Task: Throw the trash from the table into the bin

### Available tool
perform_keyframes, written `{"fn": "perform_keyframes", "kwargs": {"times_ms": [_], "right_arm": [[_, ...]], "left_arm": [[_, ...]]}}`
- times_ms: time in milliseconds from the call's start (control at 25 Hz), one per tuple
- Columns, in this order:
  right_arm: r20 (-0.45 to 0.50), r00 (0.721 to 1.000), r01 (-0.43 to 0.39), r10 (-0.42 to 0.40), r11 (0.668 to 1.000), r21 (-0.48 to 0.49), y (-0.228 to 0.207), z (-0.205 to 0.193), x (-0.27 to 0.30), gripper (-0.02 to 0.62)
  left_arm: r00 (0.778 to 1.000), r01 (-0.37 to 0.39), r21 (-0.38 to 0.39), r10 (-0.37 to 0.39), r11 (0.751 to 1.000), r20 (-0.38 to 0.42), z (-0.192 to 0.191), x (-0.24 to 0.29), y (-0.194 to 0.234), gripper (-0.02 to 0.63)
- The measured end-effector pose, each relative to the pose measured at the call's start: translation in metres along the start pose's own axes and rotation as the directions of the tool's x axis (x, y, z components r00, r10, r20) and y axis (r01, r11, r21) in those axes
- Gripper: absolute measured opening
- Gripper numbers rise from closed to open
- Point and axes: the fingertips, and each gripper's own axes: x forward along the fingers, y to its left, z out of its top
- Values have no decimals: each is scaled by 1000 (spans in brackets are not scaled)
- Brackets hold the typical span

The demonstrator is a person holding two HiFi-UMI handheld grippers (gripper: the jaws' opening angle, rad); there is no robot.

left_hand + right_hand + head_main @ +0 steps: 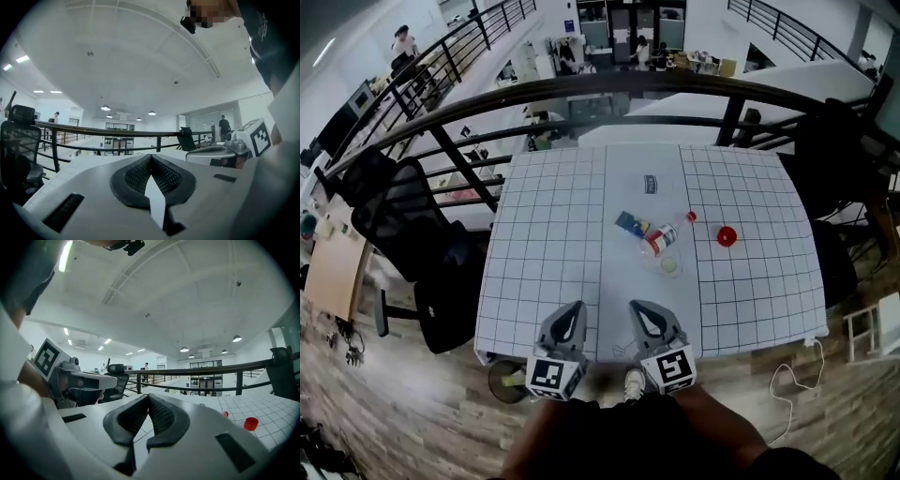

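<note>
Railing (581,89) bars run close behind the far edge of the table (544,281), with an open office hall beyond and below. A black chair (403,225) stands off the left edge; the near edge is free. On the wooden floor by the near left corner sits a dark round bin (502,380), its inside half hidden. Trash lies right of the table's middle: a bottle (661,238), a blue packet (630,223), a red cap (727,236) and a pale lid (669,266). The left tool (575,309) and right tool (639,309) hover side by side over the near edge, both pinched together on nothing.
</note>
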Motion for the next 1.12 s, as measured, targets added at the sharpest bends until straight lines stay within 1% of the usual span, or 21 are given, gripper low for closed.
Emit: {"fn": "perform_keyframes", "kwargs": {"times_ms": [240, 440, 680, 880, 960, 1120], "right_arm": [[2, 994, 110, -110, 994, 25, -50, -4, -25, 23], [-1, 976, 219, -220, 974, 49, -85, -9, -41, 23], [-7, 952, 307, -307, 950, 53, -106, -14, -40, 23], [-26, 924, 382, -382, 923, 46, -122, -14, -33, 23], [-36, 913, 407, -406, 912, 45, -124, -12, -29, 23], [-53, 888, 458, -457, 889, 15, -129, -2, -29, 23]], "left_arm": [[992, 127, 14, -127, 992, -6, 5, 46, -49, 18], [978, 209, 18, -208, 978, -22, 1, 75, -69, 18], [955, 295, 21, -294, 955, -41, 0, 108, -77, 18], [922, 386, 17, -385, 922, -36, 0, 133, -81, 18], [915, 403, 8, -402, 915, -31, 0, 139, -75, 18], [912, 409, -42, -410, 911, -2, 4, 155, -68, 18]]}}
